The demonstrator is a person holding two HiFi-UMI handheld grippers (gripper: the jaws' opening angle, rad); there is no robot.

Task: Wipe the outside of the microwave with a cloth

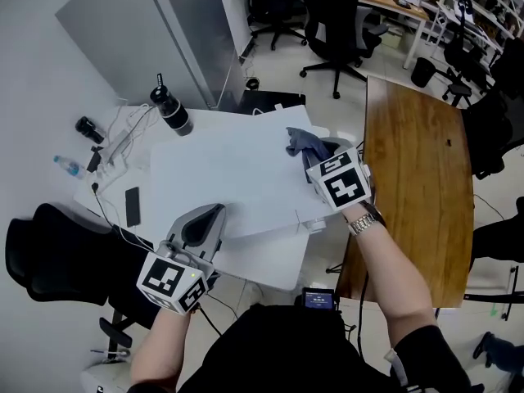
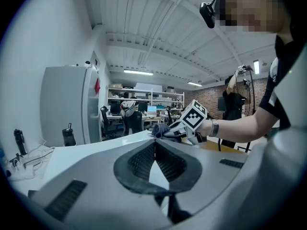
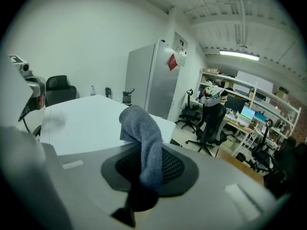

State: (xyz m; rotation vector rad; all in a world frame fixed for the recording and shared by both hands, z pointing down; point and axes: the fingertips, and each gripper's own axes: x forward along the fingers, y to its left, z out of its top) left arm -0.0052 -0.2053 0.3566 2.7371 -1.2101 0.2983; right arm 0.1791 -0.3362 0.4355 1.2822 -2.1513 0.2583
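Observation:
The microwave's white top (image 1: 233, 178) fills the middle of the head view. A grey-blue cloth (image 1: 304, 142) lies bunched at its far right corner, with my right gripper (image 1: 318, 159) shut on it. In the right gripper view the cloth (image 3: 144, 139) rises from between the jaws and folds over towards the white top (image 3: 86, 121). My left gripper (image 1: 216, 212) is shut with nothing in it, at the near left edge of the top. The left gripper view looks across the top (image 2: 91, 150) to the cloth (image 2: 160, 129) and the right gripper (image 2: 173, 132).
A black bottle (image 1: 171, 110), cables, a dark phone (image 1: 132, 205) and a small water bottle (image 1: 68, 166) lie on the white table to the left. A wooden table (image 1: 417, 178) stands right. A black chair (image 1: 49, 256) is near left; a grey fridge (image 1: 155, 39) stands behind.

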